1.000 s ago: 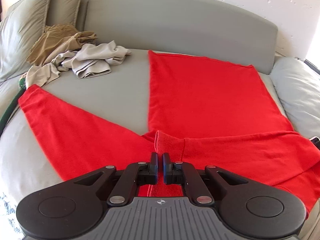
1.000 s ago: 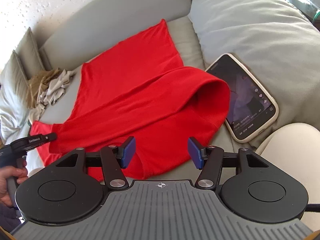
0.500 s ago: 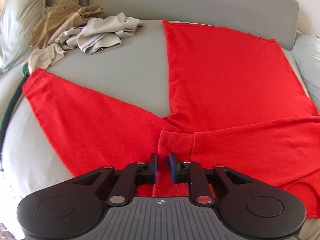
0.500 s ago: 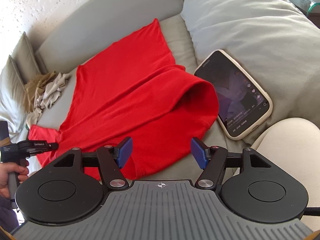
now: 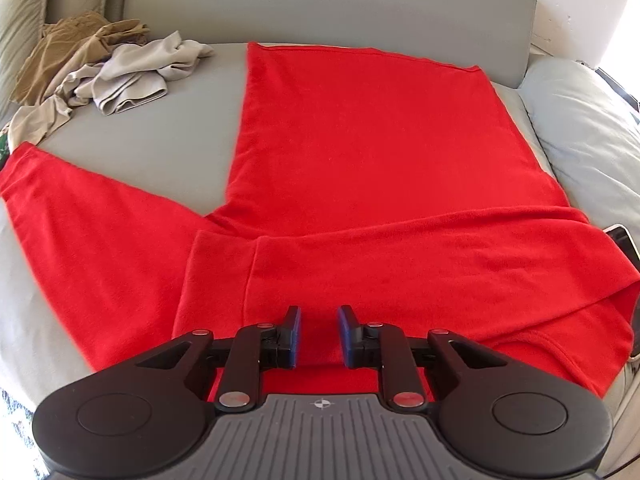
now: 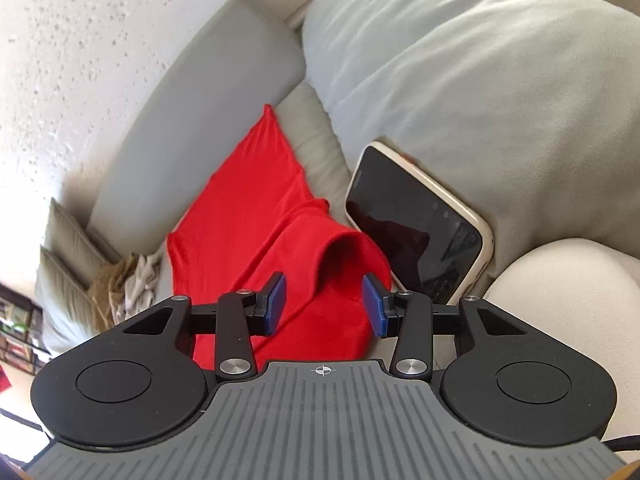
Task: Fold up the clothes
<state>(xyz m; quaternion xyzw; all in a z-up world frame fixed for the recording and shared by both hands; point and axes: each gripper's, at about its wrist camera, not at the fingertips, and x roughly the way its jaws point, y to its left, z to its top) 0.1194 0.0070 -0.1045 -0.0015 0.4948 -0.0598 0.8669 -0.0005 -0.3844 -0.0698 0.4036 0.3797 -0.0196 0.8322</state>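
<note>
A red long-sleeved top [image 5: 360, 140] lies spread flat on the grey couch seat [image 5: 160, 148]. One sleeve [image 5: 80, 216] stretches out to the left. The other sleeve [image 5: 440, 256] is folded across the body. My left gripper [image 5: 318, 316] hovers over the near edge of the top, its jaws a little apart and closing; the pads press on nothing. In the right wrist view, my right gripper [image 6: 324, 284] stands at the raised bend of the folded sleeve [image 6: 352, 256]. Its jaws are closing with that fold between them, and the blue pads [image 6: 276, 300] are clear of the cloth.
A phone [image 6: 416, 232] leans against a large pale cushion [image 6: 480, 60] just right of the sleeve's bend. Beige and tan clothes [image 5: 120, 76] lie crumpled at the back left. A person's light-trousered leg [image 6: 560, 280] is at the right.
The left gripper was shut on the red cloth, has let go and shifted right. The right gripper has rolled, moved in to the sleeve's bend by the phone, and its jaws have narrowed.
</note>
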